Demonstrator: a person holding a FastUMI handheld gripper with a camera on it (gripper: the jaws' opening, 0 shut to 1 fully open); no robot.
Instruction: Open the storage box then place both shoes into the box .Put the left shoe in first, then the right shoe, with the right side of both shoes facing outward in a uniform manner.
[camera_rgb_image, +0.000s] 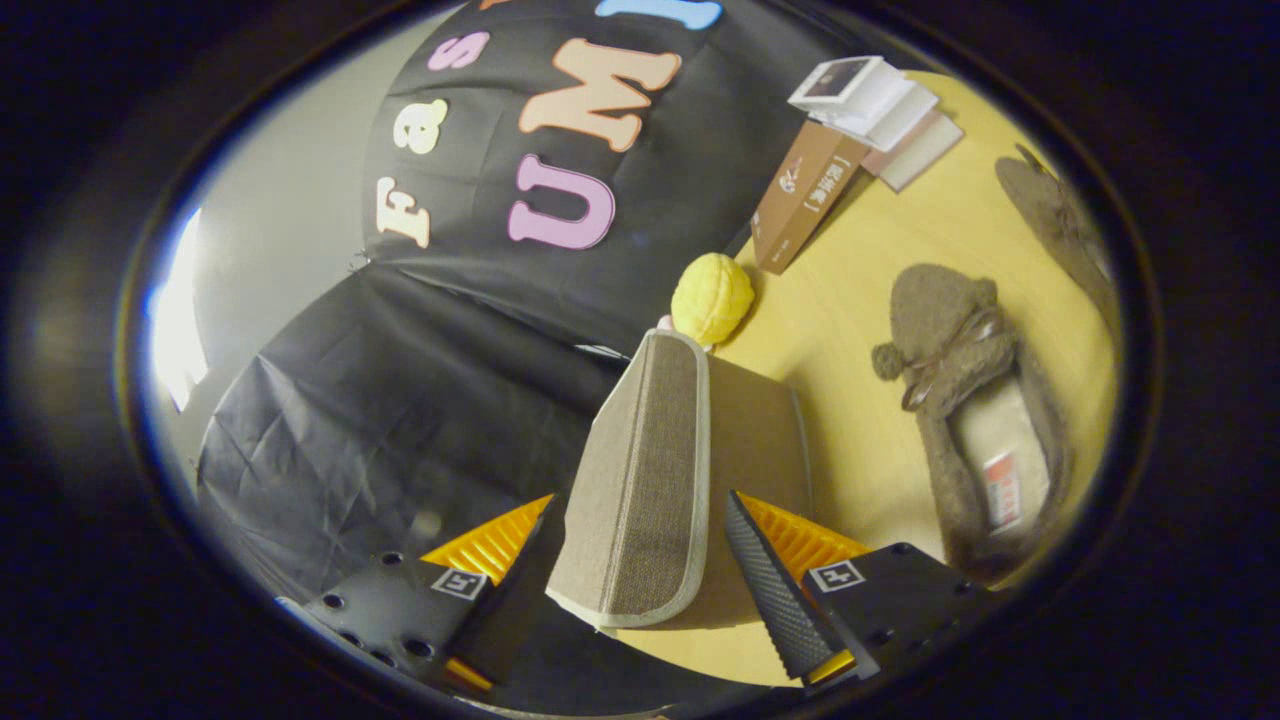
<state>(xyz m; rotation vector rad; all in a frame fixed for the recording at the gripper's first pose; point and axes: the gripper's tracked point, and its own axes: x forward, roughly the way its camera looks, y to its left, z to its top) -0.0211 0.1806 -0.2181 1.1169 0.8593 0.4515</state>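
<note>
The gripper (640, 560) has its jaws wide open on either side of the raised lid (640, 470) of the brown fabric storage box (760, 440), not squeezing. The lid looks light and bendy; hold its edge. The fuzzy grey shoe (975, 420) lies beside the box on the yellow desk (860, 300).

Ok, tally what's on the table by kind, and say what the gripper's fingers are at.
Shoes: 2
Storage box: 1
Yellow ball: 1
Brown carton: 1
White boxes: 2
Total: 7
Gripper: fingers either side of the storage box's lid; whether they press on it is unclear.
</note>
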